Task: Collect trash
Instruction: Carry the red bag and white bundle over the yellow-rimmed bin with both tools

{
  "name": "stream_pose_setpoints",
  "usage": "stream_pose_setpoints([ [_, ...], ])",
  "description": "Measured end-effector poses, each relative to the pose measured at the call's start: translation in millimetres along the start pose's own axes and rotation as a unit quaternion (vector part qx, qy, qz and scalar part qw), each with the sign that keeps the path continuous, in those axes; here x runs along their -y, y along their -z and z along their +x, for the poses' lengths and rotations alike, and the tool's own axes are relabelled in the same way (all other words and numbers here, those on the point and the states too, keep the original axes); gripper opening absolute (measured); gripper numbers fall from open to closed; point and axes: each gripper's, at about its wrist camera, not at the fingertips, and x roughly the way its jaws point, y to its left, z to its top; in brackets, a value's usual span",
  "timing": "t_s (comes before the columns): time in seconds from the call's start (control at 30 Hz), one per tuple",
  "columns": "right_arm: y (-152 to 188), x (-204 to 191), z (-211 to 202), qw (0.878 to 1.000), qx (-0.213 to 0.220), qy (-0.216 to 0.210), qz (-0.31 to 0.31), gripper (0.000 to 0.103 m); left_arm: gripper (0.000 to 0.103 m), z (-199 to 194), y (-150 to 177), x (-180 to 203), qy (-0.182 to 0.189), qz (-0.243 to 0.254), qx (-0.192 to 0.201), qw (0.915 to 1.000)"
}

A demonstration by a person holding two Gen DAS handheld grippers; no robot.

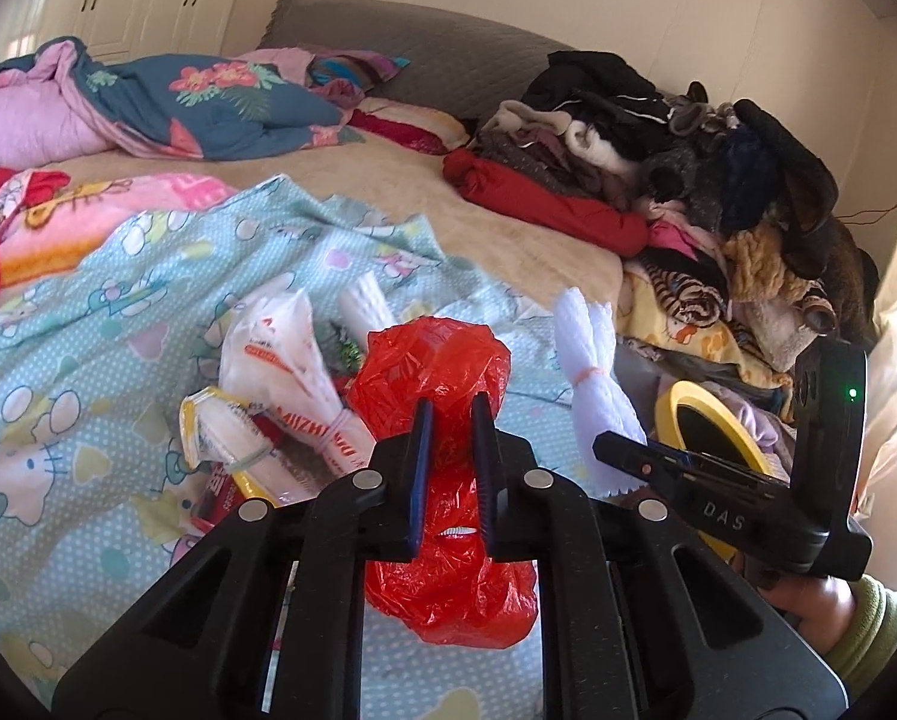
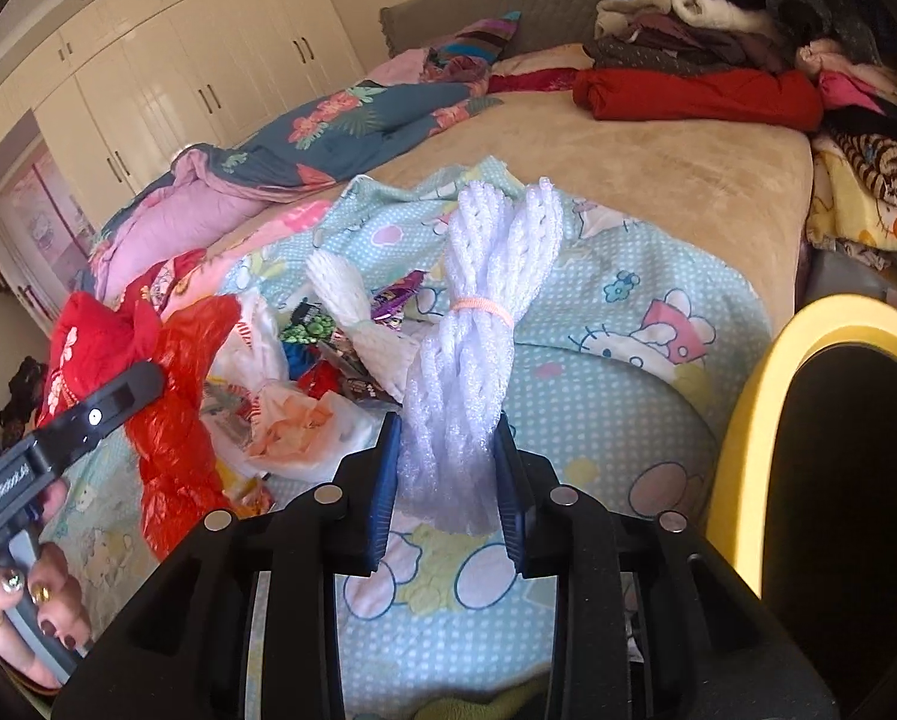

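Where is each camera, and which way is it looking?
Left wrist: on the left gripper, facing across the bed toward the wall; its jaws pinch a red bag; the right gripper and a hand show at right.
Right wrist: on the right gripper, facing across the bed toward the wardrobe; its jaws hold a white foam net; the left gripper and painted fingers show at left.
Shared: bag, net, yellow bin, clothes pile.

bed (image 1: 508, 222) tan | cartoon sheet (image 1: 118, 330) front | floral quilt (image 1: 208, 102) back left | clothes pile (image 1: 718, 180) right | wardrobe (image 2: 178, 78) behind | grey headboard (image 1: 424, 54)
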Motion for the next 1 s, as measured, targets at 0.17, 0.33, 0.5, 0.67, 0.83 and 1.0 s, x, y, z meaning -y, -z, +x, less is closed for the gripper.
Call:
stream_pose_setpoints([
  [0.17,0.6,0.5,-16.1,1.000,0.010,-0.003,-0.004,0.028,0.007,-6.4,-4.0,12.8,0.008,0.009,0.011,0.9999],
  [0.33,1.7,5.7,-30.1,1.000,0.022,-0.001,-0.002,0.028,0.007,-7.7,-7.4,26.1,0.014,0.018,0.015,0.9996],
  [0.5,0.2,16.2,-46.0,0.999,0.033,0.004,0.007,0.028,0.007,-8.3,-10.8,43.0,0.025,0.030,0.020,0.9990],
  [0.67,1.6,30.4,-62.9,0.999,0.044,0.021,0.013,0.028,0.007,-5.2,-13.2,61.6,0.042,0.042,0.023,0.9980],
  [0.83,4.1,49.3,-77.7,0.997,0.054,0.036,0.028,0.028,0.007,-0.5,-14.6,81.9,0.056,0.055,0.023,0.9966],
  [1.0,6.3,70.8,-93.6,0.995,0.067,0.048,0.049,0.028,0.007,5.0,-13.6,103.4,0.073,0.069,0.019,0.9948],
])
